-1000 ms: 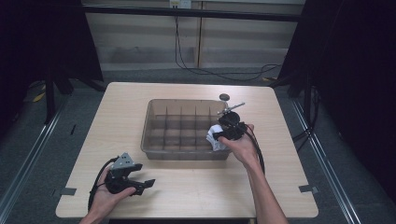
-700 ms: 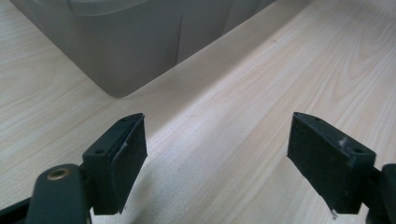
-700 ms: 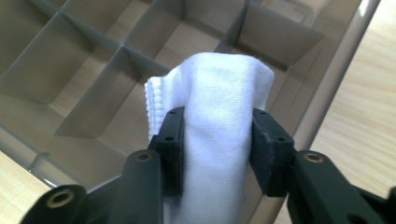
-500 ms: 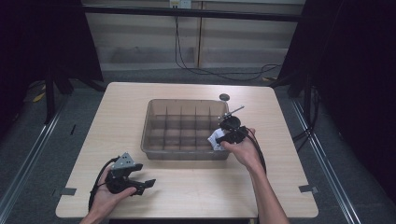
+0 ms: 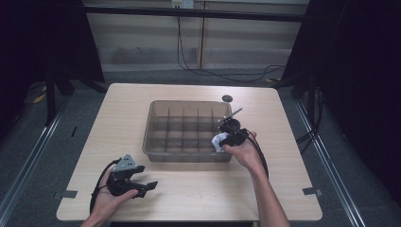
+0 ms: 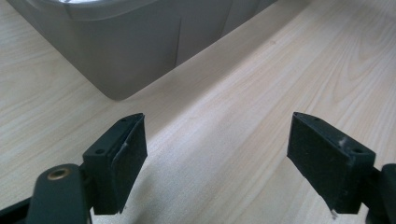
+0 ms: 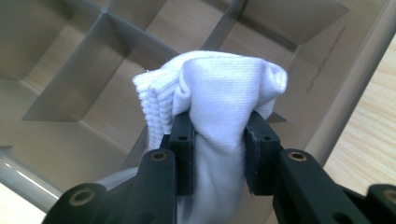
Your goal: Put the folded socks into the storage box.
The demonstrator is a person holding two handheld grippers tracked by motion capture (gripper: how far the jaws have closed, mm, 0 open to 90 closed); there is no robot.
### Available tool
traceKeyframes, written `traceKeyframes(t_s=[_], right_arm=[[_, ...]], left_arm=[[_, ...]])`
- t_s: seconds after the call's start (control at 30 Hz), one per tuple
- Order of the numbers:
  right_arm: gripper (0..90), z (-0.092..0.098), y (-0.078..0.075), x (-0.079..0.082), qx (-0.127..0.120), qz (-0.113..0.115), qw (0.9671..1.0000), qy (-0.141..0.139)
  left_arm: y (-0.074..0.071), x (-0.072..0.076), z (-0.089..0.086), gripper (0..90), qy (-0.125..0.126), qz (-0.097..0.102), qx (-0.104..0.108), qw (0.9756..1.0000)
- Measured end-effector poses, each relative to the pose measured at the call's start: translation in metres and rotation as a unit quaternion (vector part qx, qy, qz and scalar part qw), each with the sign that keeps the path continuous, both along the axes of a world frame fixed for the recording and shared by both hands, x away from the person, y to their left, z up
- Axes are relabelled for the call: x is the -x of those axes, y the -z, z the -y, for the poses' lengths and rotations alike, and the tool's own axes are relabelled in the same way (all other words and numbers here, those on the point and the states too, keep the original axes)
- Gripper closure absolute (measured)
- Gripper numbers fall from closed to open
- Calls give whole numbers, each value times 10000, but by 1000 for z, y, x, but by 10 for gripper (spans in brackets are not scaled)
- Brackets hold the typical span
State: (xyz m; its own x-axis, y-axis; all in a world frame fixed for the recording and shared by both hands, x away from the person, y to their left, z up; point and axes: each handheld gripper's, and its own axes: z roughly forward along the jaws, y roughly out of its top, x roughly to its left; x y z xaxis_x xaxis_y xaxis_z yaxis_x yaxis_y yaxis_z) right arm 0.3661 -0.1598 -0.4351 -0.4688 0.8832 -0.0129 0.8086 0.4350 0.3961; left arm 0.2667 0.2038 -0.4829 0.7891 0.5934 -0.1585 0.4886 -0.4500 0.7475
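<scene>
A rolled white cloth [image 7: 219, 88], ribbed like a sock, is pinched in my right gripper [image 7: 218, 140], whose jaws have just been closing on it. In the high view this right gripper [image 5: 226, 140] holds the cloth [image 5: 218, 142] over the near right corner of a grey divided bin [image 5: 151, 118]. Below the cloth lie the bin's empty compartments [image 7: 70, 88]. My left gripper [image 5: 146, 187] rests on the table at the front left, open, with nothing between its jaws. The left gripper [image 6: 217, 158] faces bare wood, with the bin's outer wall [image 6: 130, 46] beyond.
A small dark round object [image 5: 227, 98] lies on the table just behind the bin. The wooden table [image 5: 293, 156] has bare room to the right and front of the bin. Dark curtains and floor rails flank the table.
The right gripper with the white cloth has shifted slightly toward the near right corner of the bin. The left gripper has not moved.
</scene>
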Motion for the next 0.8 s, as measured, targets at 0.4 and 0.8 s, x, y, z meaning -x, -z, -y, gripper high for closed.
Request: traceKeyframes(t_s=[0.4,0.8], right_arm=[[559,2,-11,9,-119,368,9991,-146],[457,10,-25,3,-739,873,9934,-65]], left_arm=[[0,0,-1,196,4,-17,12,10000],[0,0,0,196,19,-7,1,10000]])
